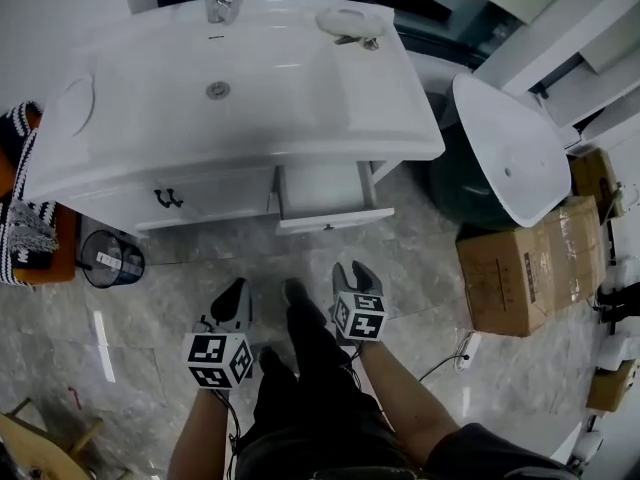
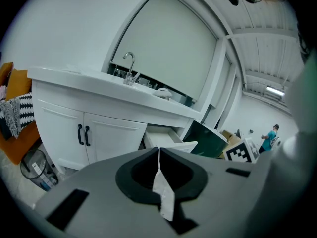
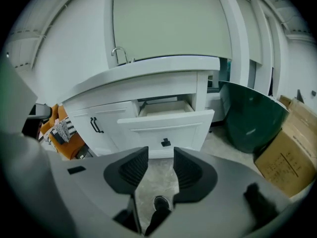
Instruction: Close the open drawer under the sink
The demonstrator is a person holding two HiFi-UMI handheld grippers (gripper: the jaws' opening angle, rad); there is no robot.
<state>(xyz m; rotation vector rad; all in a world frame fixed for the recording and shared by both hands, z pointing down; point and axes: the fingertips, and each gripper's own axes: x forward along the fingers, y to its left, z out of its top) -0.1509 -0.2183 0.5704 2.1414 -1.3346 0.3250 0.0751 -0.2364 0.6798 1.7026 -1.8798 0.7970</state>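
The right gripper (image 3: 159, 156) has its jaws spread, and only bare floor shows between them. The left gripper (image 2: 158, 151) has its jaws pressed together on nothing. Both hang low in front of the person's legs (image 1: 310, 353), well apart from the cabinet.

Ahead of the right jaws stands the drawer (image 3: 166, 127), pulled out at the right end of the white vanity under the sink (image 1: 330, 153). Its front panel carries a small dark knob (image 3: 166, 143).

The step in hand looks like the approach, since nothing touches the drawer yet. The next move probably calls for bringing the right gripper up to the front panel and pushing squarely, so the drawer runs straight in.

The marble floor (image 1: 420, 298) between is open. A green tub (image 3: 252, 118) and a cardboard box (image 3: 287, 157) crowd the right side, and the cabinet doors (image 3: 106, 125) flank the left.
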